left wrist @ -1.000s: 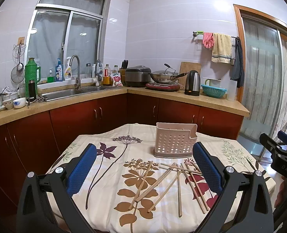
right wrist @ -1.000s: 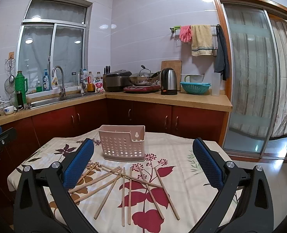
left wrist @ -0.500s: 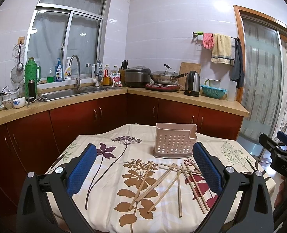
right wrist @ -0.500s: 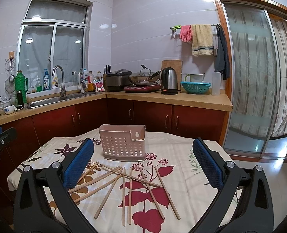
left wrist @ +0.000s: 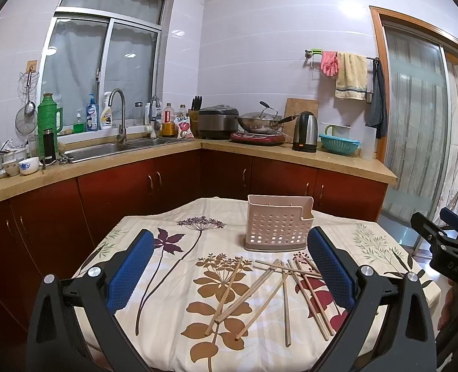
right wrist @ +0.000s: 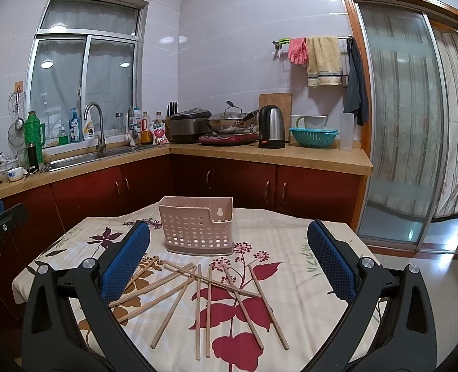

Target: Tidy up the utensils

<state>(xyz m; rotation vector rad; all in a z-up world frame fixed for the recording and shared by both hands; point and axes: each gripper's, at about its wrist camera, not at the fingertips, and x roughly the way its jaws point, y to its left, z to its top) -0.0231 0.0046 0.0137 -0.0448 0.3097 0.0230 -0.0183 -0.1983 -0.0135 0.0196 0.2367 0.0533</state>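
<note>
Several wooden chopsticks (left wrist: 269, 291) lie scattered and crossed on a floral tablecloth (left wrist: 173, 266); they also show in the right wrist view (right wrist: 204, 294). A beige perforated utensil holder (left wrist: 278, 223) stands upright just behind them, seen too in the right wrist view (right wrist: 196, 225). My left gripper (left wrist: 229, 266) is open and empty, held above the near side of the table. My right gripper (right wrist: 229, 266) is open and empty, also above the near side. The right gripper shows at the right edge of the left wrist view (left wrist: 446, 245).
Behind the table runs an L-shaped counter (right wrist: 260, 155) with red cabinets, a sink (left wrist: 114, 148), a kettle (right wrist: 270, 127), a wok and a teal colander (right wrist: 312, 136). A sliding glass door (right wrist: 399, 124) is on the right.
</note>
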